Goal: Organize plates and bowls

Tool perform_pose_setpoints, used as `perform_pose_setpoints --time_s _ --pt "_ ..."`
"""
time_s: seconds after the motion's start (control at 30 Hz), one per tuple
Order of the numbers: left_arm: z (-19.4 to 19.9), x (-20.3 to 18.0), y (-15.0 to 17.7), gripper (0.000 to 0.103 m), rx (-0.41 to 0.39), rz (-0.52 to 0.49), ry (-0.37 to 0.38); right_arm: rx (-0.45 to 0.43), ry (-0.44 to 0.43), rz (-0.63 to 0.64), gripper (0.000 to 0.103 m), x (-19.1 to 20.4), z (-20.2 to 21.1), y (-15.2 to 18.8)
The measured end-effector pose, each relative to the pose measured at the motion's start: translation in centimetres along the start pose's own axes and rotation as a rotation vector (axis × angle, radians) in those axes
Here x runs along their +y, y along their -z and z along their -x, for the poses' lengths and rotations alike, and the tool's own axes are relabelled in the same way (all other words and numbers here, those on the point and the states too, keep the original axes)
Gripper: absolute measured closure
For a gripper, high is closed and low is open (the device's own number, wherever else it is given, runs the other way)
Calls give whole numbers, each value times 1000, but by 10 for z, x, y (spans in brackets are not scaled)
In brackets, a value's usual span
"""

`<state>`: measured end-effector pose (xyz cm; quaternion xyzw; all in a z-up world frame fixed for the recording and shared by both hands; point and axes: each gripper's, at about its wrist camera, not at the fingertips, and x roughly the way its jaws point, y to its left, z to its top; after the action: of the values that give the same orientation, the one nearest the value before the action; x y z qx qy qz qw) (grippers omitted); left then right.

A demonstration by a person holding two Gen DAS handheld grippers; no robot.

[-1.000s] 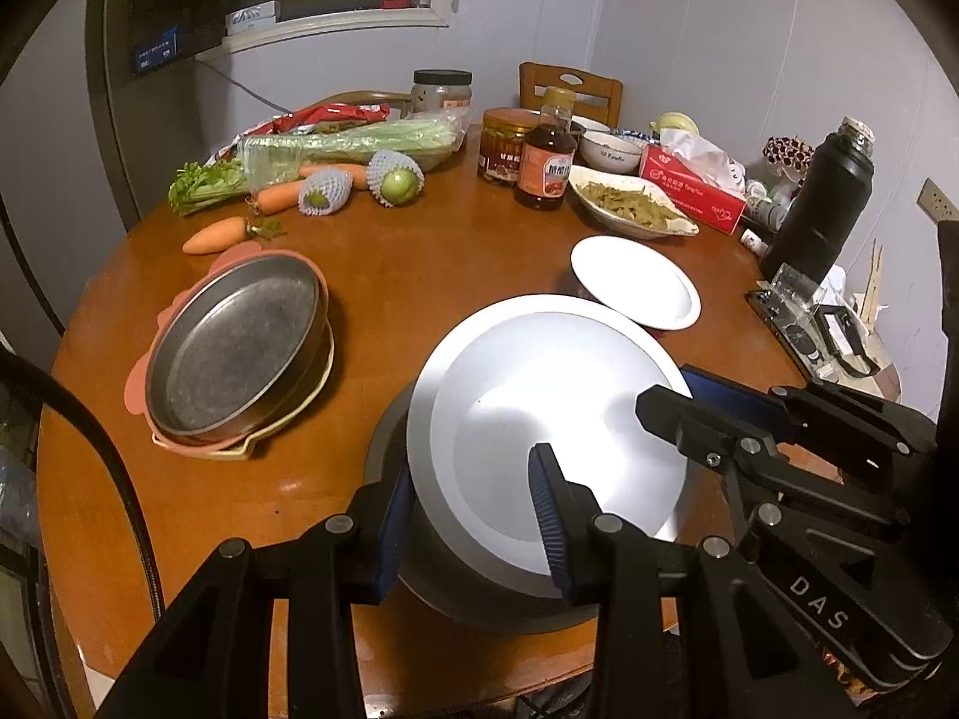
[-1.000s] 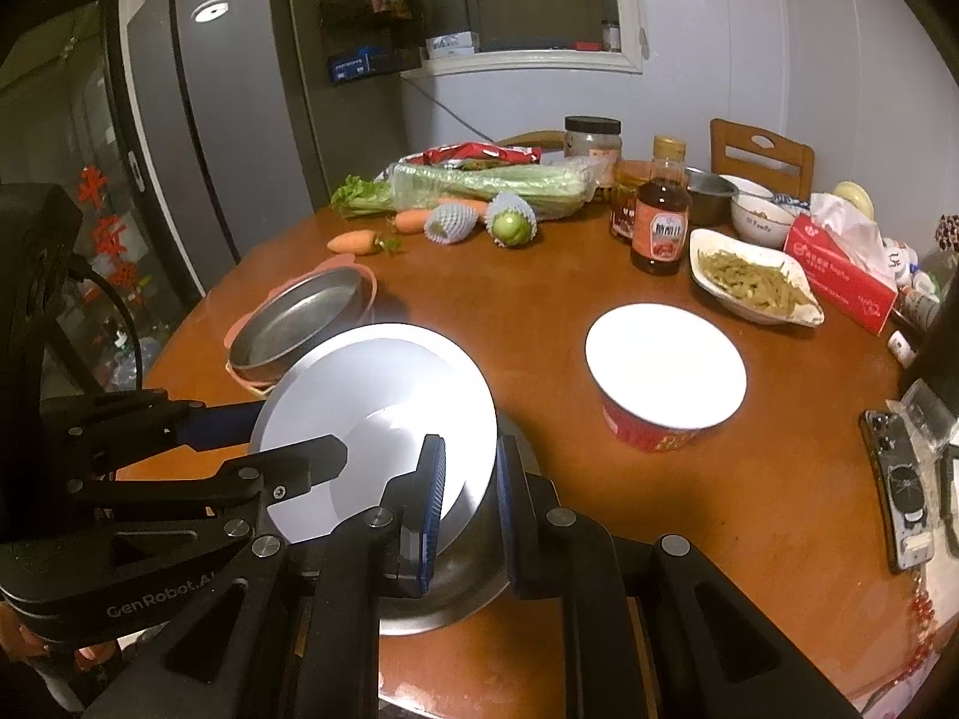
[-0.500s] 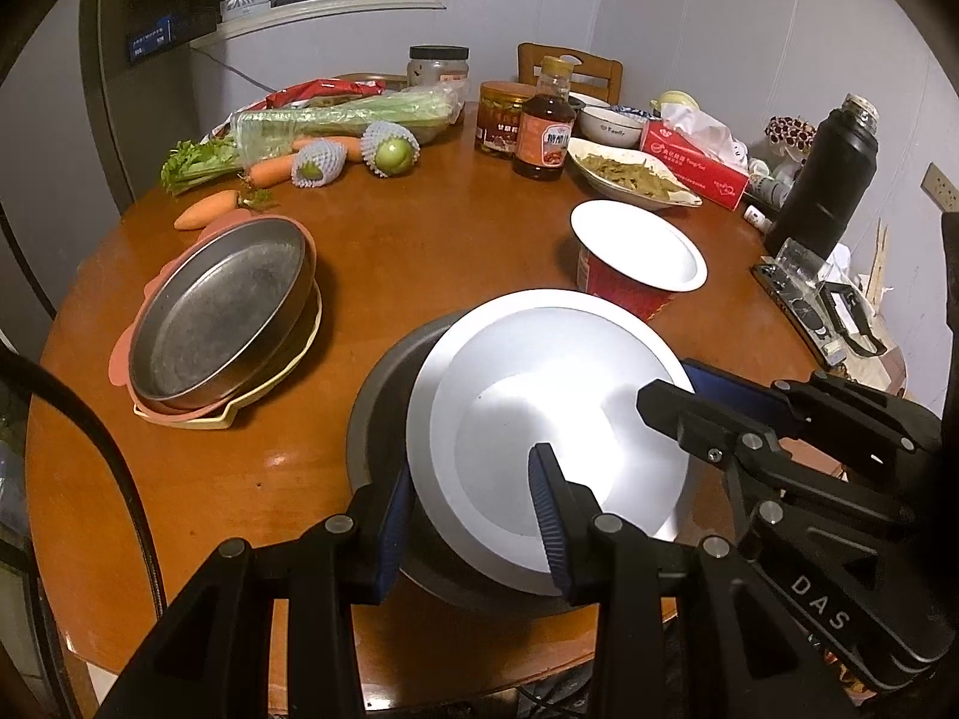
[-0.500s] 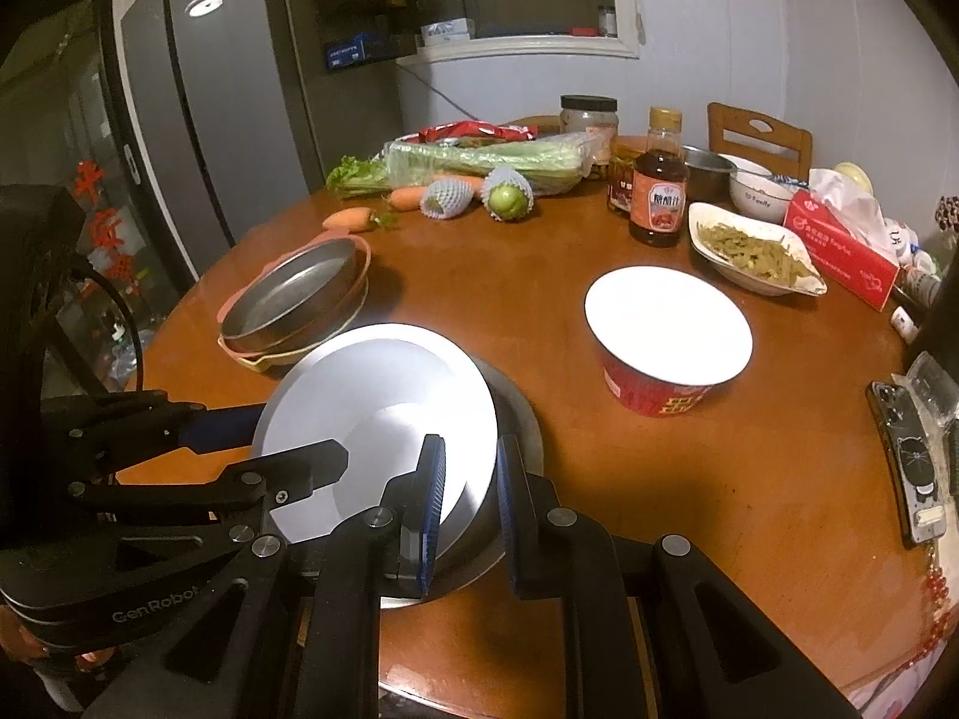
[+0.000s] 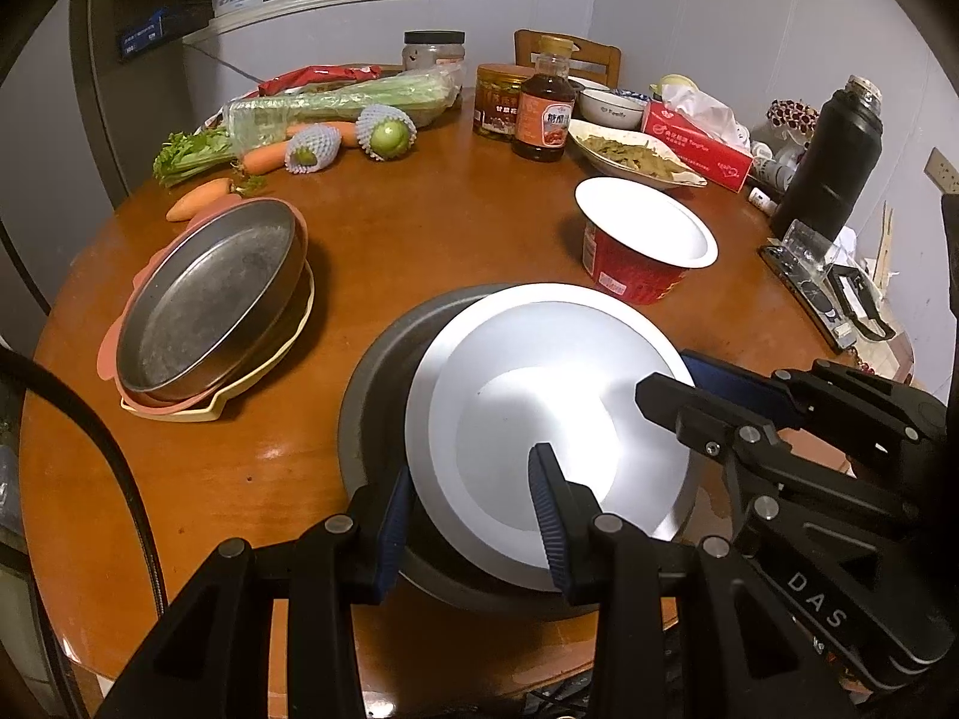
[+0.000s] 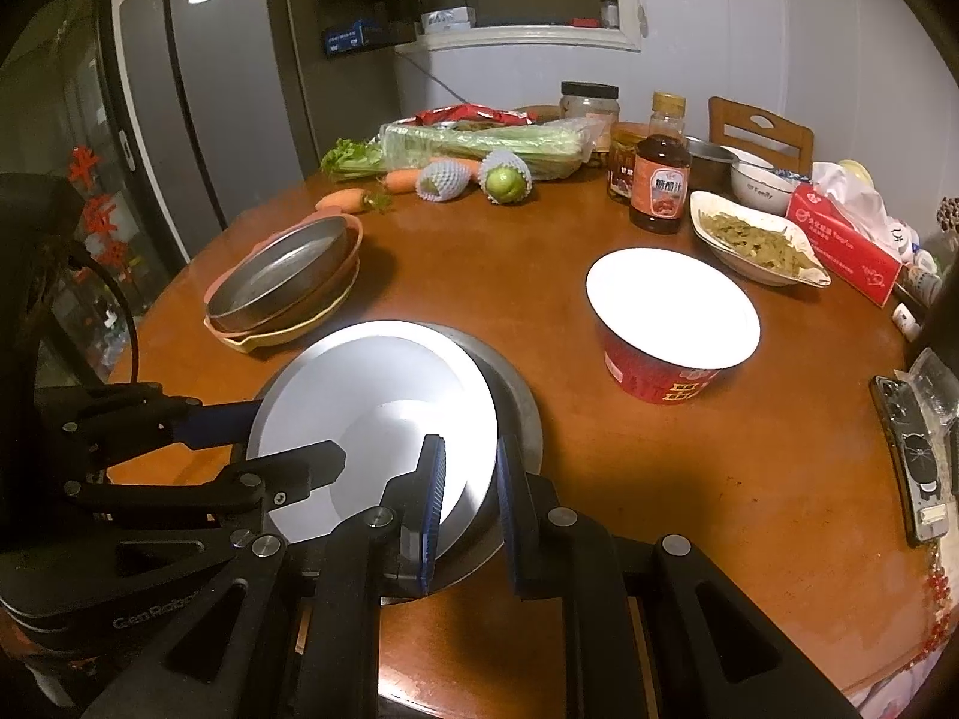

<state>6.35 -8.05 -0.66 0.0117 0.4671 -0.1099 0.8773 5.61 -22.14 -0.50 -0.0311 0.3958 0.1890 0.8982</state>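
Note:
A white plate [image 5: 539,407] lies in a wider grey metal dish [image 5: 377,395] at the near side of the round wooden table [image 5: 449,227]. My left gripper [image 5: 473,524] is shut on the near rim of this stack, one finger under the dish and one on the plate. My right gripper [image 6: 470,491] is shut on the stack's right rim [image 6: 515,395]. Each gripper shows in the other's view, the right gripper [image 5: 689,386] and the left gripper [image 6: 273,440]. I cannot tell whether the dish rests on the table. A steel pan [image 5: 210,293] sits on pink and cream plates at the left.
A red bowl with a white inside [image 5: 635,275] stands just beyond the stack, to its right. Farther back are a dish of green food [image 5: 635,153], a sauce bottle [image 5: 542,114], jars, a tissue box, vegetables [image 5: 335,108] and a black flask [image 5: 830,168]. A phone [image 6: 917,455] lies near the right edge.
Both grippers and the held stack have sunk a little toward the table, so the red bowl's side now shows. Neither grip has changed.

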Motion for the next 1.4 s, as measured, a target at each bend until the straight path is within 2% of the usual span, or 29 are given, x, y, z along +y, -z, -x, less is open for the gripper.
perform_pose_setpoints --time_s 0.6,1.4 --pt "-3 5 0 64 -1 6 -2 10 34 35 84 8 -7 1" --pt "5 10 1 64 -25 25 37 28 69 40 83 10 -11 -1"
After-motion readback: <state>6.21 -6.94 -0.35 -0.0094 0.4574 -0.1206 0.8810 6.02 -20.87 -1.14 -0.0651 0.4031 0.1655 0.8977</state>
